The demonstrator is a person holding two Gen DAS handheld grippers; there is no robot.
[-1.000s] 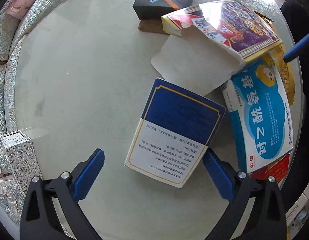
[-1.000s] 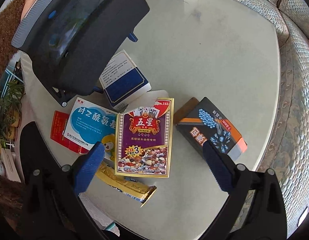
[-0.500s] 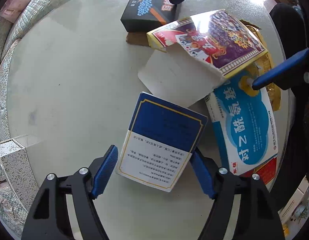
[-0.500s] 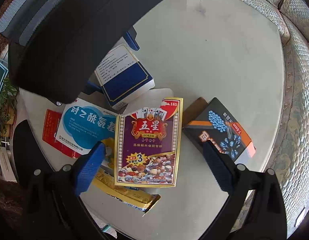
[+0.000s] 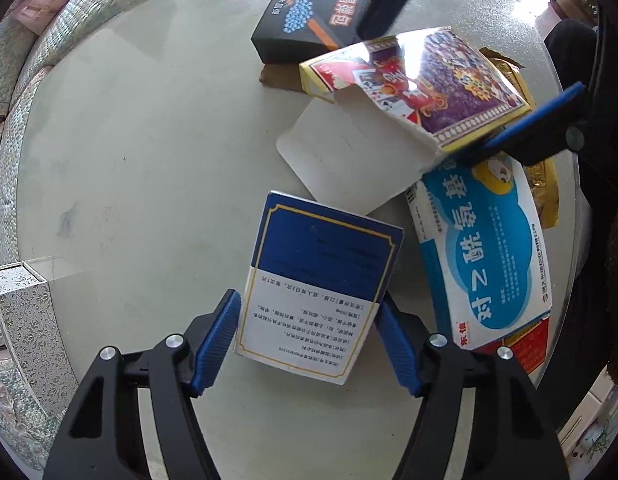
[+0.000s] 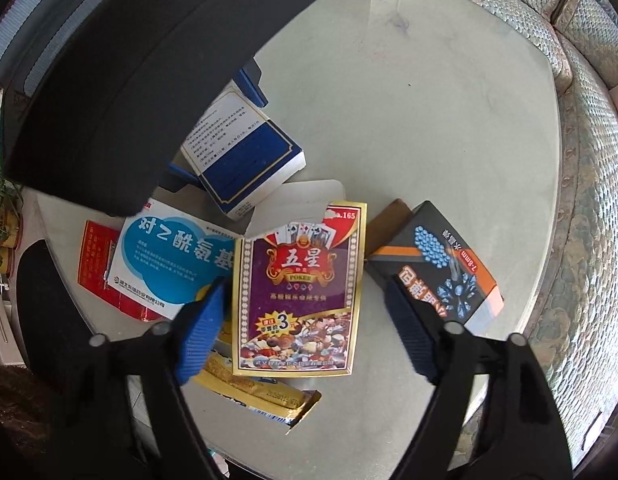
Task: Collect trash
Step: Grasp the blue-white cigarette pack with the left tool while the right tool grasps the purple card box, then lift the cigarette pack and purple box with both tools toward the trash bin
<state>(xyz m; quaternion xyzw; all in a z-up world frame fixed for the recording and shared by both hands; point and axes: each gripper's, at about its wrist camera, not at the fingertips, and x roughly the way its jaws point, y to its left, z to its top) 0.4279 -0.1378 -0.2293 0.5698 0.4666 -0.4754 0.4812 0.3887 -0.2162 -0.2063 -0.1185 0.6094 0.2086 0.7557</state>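
- Now on round glass table [image 5: 149,128], ringed by green patterned sofa [image 6: 589,128]: flattened cartons bunched toward one edge, none binned yet; no bin visible in either view.
- Largest piece, light-blue medicine carton [image 5: 485,256], lying flat over red carton [image 6: 93,256], untouched.
- Next, purple poker-card carton [image 6: 301,292], white flap open, resting partly on gold foil wrapper [image 6: 265,396]; black-and-orange box [image 6: 437,264] just beside it.
- Then navy-and-white box [image 5: 317,280], near corner raised off the glass as seen from right wrist view.
- Silver patterned box [image 5: 25,312] standing at far rim, well apart from the pile.
- Left gripper [image 5: 309,340]: a second back spread wide around navy-and-white box; now both blue pads against its sides, jaws closing onto it. Judged: grasp essentially made, first item about ready to lift.
- Right gripper [image 6: 305,328]: wide a second back; now jaws closing astride purple poker-card carton, left pad at its edge, right pad apparently short of contact. Judged: second pick in progress, grip unconfirmed.
- Risk noted: thin carton may buckle or drag the foil wrapper along.
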